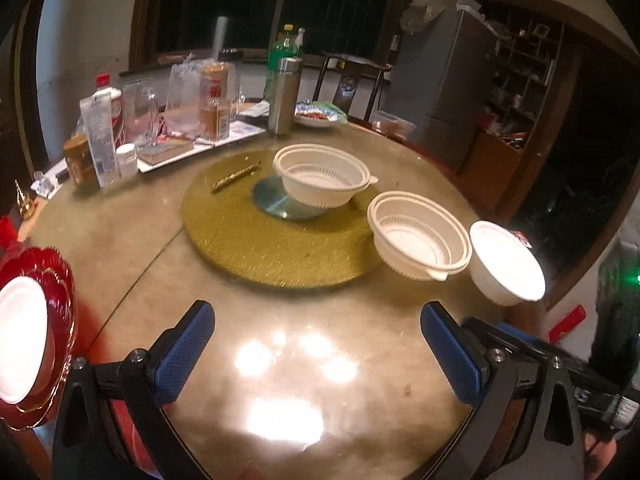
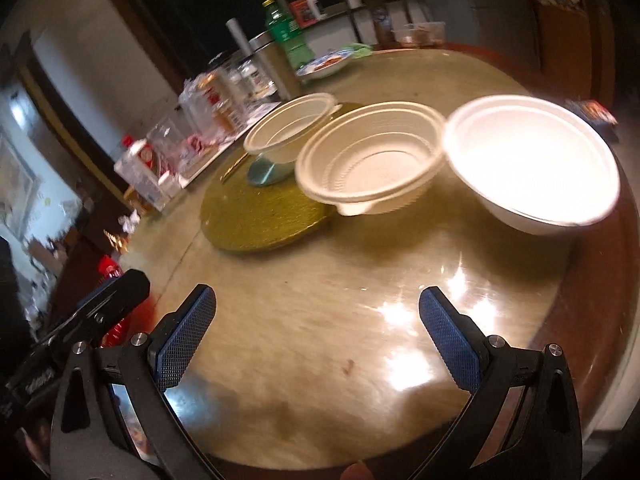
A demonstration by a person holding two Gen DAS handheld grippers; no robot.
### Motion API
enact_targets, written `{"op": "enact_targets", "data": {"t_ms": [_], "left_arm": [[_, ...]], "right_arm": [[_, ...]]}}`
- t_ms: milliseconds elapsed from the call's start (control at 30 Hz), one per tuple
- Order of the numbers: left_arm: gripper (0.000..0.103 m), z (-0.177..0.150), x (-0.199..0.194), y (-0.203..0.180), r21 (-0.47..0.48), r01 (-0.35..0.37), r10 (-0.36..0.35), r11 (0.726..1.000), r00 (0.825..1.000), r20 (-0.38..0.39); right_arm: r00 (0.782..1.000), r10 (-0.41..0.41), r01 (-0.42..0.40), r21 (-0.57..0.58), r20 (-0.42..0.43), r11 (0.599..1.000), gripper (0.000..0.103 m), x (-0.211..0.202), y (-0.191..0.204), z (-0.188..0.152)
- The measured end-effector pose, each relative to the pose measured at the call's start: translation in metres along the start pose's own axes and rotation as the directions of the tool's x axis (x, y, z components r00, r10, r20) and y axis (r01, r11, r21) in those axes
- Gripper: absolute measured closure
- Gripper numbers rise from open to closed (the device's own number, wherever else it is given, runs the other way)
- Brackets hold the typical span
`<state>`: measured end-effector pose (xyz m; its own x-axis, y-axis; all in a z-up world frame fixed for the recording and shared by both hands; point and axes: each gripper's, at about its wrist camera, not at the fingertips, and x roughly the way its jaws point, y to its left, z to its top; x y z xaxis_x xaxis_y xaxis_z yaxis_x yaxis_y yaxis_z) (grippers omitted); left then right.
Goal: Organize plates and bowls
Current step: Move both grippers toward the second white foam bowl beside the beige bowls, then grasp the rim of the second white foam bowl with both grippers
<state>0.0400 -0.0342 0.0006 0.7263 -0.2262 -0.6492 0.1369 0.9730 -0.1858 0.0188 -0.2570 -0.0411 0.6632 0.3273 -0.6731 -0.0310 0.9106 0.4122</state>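
Three white bowls stand on the round table. The far ribbed bowl (image 1: 323, 174) (image 2: 290, 126) sits on the gold turntable (image 1: 256, 236) (image 2: 256, 216). A second ribbed bowl (image 1: 418, 234) (image 2: 370, 156) rests at the turntable's right edge. A smooth white bowl (image 1: 506, 262) (image 2: 532, 160) stands near the table's right edge. A white plate on stacked red plates (image 1: 60, 276) is at the far left. My left gripper (image 1: 316, 336) is open and empty above the near tabletop. My right gripper (image 2: 318, 328) is open and empty too, short of the bowls.
Bottles, jars, a steel flask (image 1: 284, 94) and clear containers crowd the table's far left (image 1: 120, 128). A plate of food (image 1: 316, 114) sits at the back. A gold stick (image 1: 236, 177) lies on the turntable. A chair and cabinet stand behind the table.
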Motion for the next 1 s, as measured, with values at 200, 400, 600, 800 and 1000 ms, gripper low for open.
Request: {"op": "enact_targets", "data": {"t_ms": [200, 400, 600, 800, 1000], "left_arm": [[0.000, 0.002, 0.011, -0.036, 0.039, 0.074, -0.073, 0.996, 0.997, -0.022], [0.000, 0.005, 0.030, -0.077, 0.034, 0.182, -0.179, 0.983, 0.980, -0.082], [0.000, 0.013, 0.054, -0.118, -0.009, 0.269, -0.268, 0.963, 0.954, -0.135], [0.001, 0.016, 0.080, -0.147, -0.037, 0.282, -0.284, 0.959, 0.942, -0.177], [0.006, 0.017, 0.097, -0.163, -0.084, 0.298, -0.309, 0.951, 0.928, -0.205]], "right_arm": [[0.997, 0.075, -0.076, 0.073, 0.017, 0.994, 0.000, -0.024, -0.028, -0.002], [0.992, 0.089, -0.103, 0.170, 0.087, 0.980, 0.000, -0.059, -0.068, 0.002], [0.989, 0.065, -0.109, 0.350, 0.134, 0.930, 0.000, -0.080, -0.122, 0.012], [0.978, 0.146, -0.203, 0.533, 0.146, 0.822, 0.002, -0.072, -0.168, 0.018], [0.977, 0.131, -0.209, 0.622, 0.170, 0.754, 0.024, -0.066, -0.195, 0.024]]}}
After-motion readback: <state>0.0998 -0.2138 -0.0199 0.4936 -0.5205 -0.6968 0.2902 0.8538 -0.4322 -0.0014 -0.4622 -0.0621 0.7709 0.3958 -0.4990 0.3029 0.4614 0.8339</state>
